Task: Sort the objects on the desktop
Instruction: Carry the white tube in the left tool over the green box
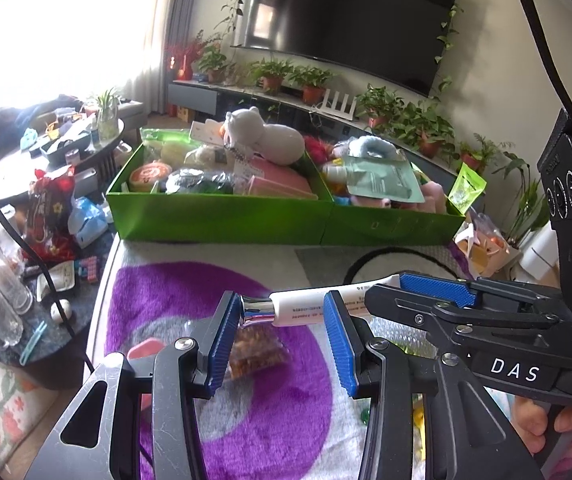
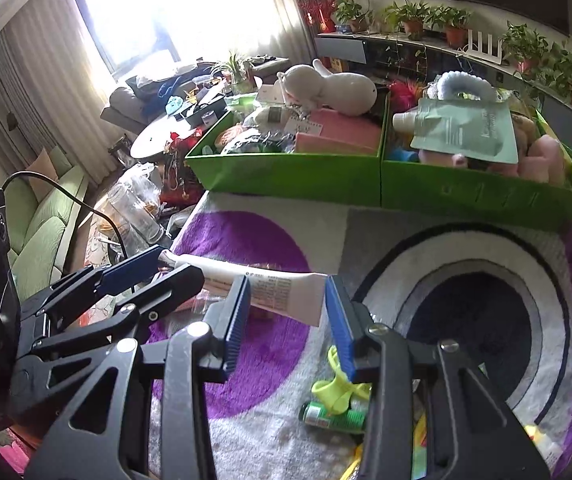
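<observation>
White tube (image 1: 318, 304) held level above purple-patterned rug surface (image 1: 174, 292), both grippers clamped on it: left gripper (image 1: 282, 320) fingers pinch the chrome cap end, right gripper (image 2: 288, 300) fingers pinch the flat crimped end. Only left view shows snack packet (image 1: 256, 350); only right view shows yellow clip (image 2: 336, 390), green bottle (image 2: 332, 416). 2 green boxes (image 1: 222, 216) behind, full.

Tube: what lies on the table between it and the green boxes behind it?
Only bare rug, purple and grey, lies between the tube and the green boxes. Both wrist views show it.
</observation>
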A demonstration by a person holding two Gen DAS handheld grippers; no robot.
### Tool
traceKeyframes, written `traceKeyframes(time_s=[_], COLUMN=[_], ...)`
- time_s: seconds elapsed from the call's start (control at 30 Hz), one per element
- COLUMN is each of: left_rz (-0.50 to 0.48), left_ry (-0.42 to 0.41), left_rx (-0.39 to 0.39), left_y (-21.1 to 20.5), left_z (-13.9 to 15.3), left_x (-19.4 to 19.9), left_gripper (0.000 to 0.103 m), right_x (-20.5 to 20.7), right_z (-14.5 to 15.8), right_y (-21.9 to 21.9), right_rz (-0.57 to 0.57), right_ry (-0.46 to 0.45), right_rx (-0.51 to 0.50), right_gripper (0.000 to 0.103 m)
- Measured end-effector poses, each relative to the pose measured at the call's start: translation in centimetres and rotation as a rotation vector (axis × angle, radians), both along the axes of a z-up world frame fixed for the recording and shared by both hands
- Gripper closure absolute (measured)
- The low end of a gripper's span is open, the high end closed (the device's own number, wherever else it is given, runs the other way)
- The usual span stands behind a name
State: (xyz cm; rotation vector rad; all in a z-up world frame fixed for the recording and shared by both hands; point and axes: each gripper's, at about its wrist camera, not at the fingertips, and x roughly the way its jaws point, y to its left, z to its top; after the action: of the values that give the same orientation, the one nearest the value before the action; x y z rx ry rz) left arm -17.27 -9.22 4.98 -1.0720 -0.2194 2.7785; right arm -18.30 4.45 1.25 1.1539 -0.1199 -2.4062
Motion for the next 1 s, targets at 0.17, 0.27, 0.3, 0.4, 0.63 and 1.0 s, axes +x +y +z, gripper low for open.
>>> traceKeyframes(time_s=[0.17, 0.27, 0.3, 0.4, 0.63, 1.0], left_rz=[-0.004, -0.002, -0.001, -0.002, -0.01, -0.013], left_ry=[-0.001, -0.002, 0.0, 0.0, 0.007, 0.015], left_rx=[0.003, 0.007, 0.008, 0.012, -0.003, -0.015], left_y=[0.0, -0.1, -0.1, -0.2, -0.1, -0.3], left_z=[0.2, 0.3, 0.3, 0.5, 1.0, 1.8], left_x=[-1.4, -2.1, -2.4, -3.4, -5.6, -9.5], left_gripper=[0.06, 0.06, 0.06, 0.06, 0.06, 0.06], right_x=[-1.5, -2.3, -2.5, -3.3, -5.4, -9.6], right_z=[0.4, 0.5, 0.6, 0.8, 1.4, 1.8], right_y=[0.1, 0.2, 0.2, 0.3, 0.4, 0.5], right_rz=[-0.003, -0.011, -0.012, -0.014, -0.019, -0.048], right_ry=[0.015, 0.012, 0.011, 0.013, 0.026, 0.01], right_rx=[0.001, -0.008, -0.01, -0.011, -0.015, -0.041], right_gripper=[0.063, 0.063, 0.063, 0.063, 0.063, 0.063])
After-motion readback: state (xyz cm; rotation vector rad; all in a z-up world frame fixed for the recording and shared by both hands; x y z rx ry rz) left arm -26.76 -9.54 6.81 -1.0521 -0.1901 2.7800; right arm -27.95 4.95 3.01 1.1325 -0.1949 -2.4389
